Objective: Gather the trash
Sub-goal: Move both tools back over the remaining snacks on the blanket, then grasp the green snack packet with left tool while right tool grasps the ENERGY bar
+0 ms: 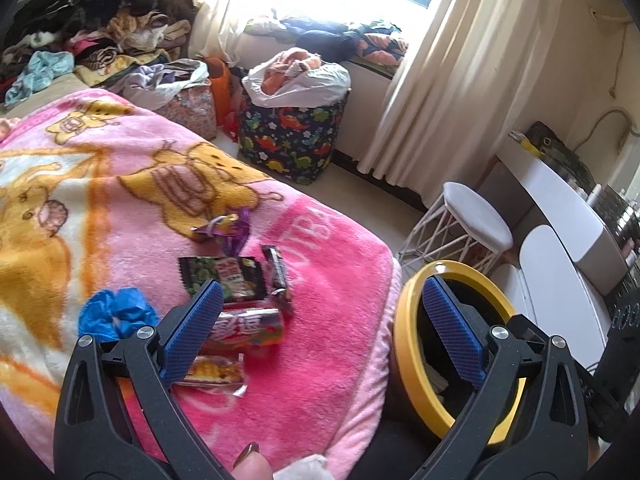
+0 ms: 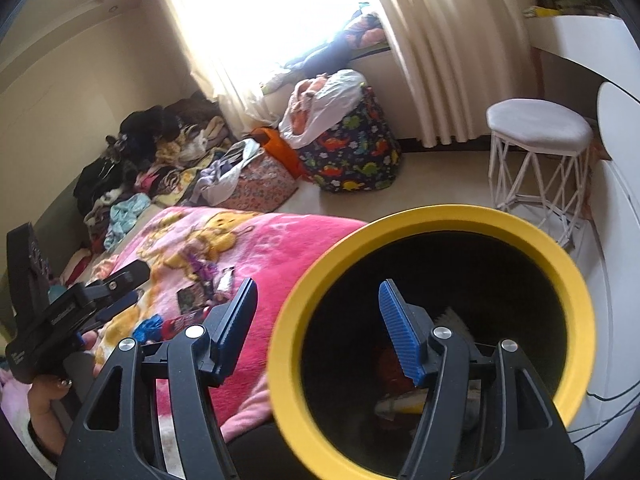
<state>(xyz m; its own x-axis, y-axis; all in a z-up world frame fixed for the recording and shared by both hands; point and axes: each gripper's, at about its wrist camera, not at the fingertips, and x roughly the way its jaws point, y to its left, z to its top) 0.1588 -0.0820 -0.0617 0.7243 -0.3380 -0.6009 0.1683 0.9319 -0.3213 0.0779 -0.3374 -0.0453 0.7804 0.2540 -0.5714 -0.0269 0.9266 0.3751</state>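
Several snack wrappers lie on a pink cartoon blanket (image 1: 328,320): a purple wrapper (image 1: 228,228), a dark green packet (image 1: 224,276), a small dark bar wrapper (image 1: 277,273), a red packet (image 1: 248,326), an orange wrapper (image 1: 218,374) and a crumpled blue piece (image 1: 116,316). My left gripper (image 1: 322,292) is open and empty above the wrappers. A black bin with a yellow rim (image 2: 520,220) stands beside the bed, with trash inside (image 2: 400,404); it also shows in the left wrist view (image 1: 404,320). My right gripper (image 2: 318,292) is open and empty, its right finger over the bin mouth.
A dinosaur-print hamper (image 1: 292,136) and a floral bag (image 1: 192,108) stand by the window. A clothes pile (image 1: 92,32) lies at the far end. A white wire stool (image 1: 472,224) and a white desk (image 1: 560,192) stand at the right.
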